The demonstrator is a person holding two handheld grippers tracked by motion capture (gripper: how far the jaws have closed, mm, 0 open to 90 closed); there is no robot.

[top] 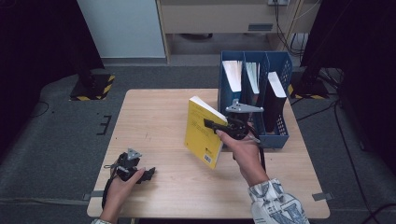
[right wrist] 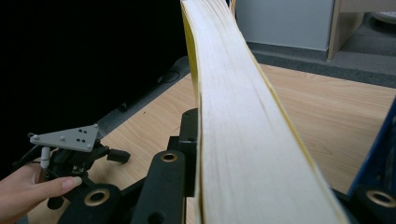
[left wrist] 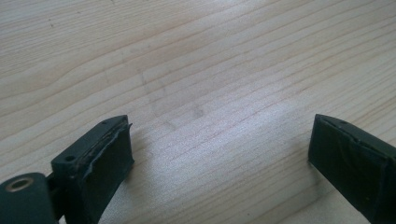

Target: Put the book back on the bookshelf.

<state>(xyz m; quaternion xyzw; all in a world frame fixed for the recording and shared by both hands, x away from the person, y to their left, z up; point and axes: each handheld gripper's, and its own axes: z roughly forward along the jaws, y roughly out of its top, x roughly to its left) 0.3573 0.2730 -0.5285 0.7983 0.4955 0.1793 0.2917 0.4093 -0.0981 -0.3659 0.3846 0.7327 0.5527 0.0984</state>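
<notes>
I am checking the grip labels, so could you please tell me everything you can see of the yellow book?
The yellow book is a thick paperback with a bright yellow cover, dark print too small to read and a pale page block. It is closed, held off the table and tilted, just left of the blue file rack. The right gripper is shut on it, with its jaws on either cover. In the right gripper view, the pages bow slightly.

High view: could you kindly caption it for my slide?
Right gripper holds a yellow book upright beside the blue file rack.
</notes>
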